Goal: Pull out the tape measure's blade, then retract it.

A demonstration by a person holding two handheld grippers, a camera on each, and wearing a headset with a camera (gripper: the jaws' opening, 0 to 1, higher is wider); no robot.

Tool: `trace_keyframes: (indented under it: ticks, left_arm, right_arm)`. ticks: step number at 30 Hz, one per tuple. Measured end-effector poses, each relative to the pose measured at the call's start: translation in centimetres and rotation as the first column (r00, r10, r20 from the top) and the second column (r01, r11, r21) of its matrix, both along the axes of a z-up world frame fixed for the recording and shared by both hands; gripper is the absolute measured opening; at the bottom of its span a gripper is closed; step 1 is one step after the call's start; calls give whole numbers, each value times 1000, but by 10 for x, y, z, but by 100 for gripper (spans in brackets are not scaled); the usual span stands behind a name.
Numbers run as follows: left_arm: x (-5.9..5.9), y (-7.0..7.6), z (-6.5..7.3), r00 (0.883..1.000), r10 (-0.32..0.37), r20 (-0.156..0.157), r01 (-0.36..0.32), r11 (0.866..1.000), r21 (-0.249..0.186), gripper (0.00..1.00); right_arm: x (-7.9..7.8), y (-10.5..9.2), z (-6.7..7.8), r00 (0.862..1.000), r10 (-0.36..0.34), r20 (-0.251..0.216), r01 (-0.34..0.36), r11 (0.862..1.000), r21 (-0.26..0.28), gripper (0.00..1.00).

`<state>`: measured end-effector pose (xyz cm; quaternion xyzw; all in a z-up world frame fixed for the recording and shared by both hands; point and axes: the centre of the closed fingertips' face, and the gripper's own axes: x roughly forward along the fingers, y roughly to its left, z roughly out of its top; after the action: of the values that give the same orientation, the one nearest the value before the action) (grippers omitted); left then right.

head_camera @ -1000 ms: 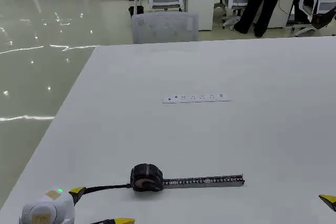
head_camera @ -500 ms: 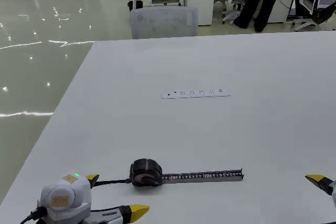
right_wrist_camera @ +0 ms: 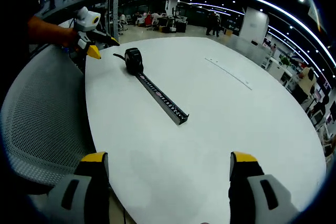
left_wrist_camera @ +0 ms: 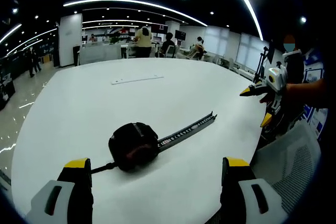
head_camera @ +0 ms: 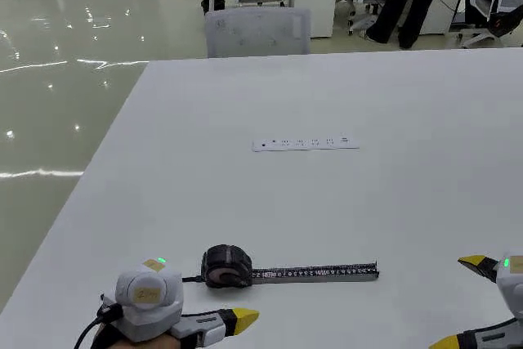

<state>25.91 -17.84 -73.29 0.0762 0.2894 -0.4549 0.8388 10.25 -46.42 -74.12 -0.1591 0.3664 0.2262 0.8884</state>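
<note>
Big white table (head_camera: 343,96) takes most of the head view, with shiny pale floor (head_camera: 57,79) along the left side and top. Grey chair back (head_camera: 257,32) at the table's far edge, top centre. A standing person in dark trousers (head_camera: 402,2) at the top right by white desks. Left gripper (left_wrist_camera: 157,163) sits at the bottom left of the head view, its round white body low in the frame and one yellow tip poking right. In the left gripper view its two yellow-tipped jaws are spread wide with nothing between the pads. Right gripper (head_camera: 459,302) at the bottom right corner of the head view, two yellow tips well apart. The right gripper view shows its jaws wide open too, holding nothing, over bare table. White power strip (head_camera: 305,144) lies flat mid-frame, well apart from everything else. Tape measure (head_camera: 226,266): black round case on the table, lower left of centre in the head view, just up and right of the left gripper body. In the left gripper view the case is ahead of the jaws, nearer the left one, not touched by either. Blade (head_camera: 315,272) is pulled out, lying flat on the table, running right from the case to the lower centre of the frame; its end hook (head_camera: 377,268) is well apart from the right gripper. Thin black strap (left_wrist_camera: 101,168) runs from the case toward the left jaw tip; contact cannot be told.
</note>
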Motion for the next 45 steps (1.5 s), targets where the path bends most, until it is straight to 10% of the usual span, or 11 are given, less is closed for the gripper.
trace_keyframes:
  ticks: [10,28,45]
  left_arm:
    - [-2,-4,-8,1000,21,-2,-21,1000,13,100]
    - [26,-2,-13,982,188,22,-188,982,-7,100]
    - [51,-9,-18,959,264,101,-263,964,-28,100]
  right_arm:
    - [6,6,-3,994,96,-43,-97,995,-19,97]
    - [56,8,-3,963,255,-83,-258,965,-36,90]
    - [87,20,-27,896,406,-180,-418,908,-34,77]
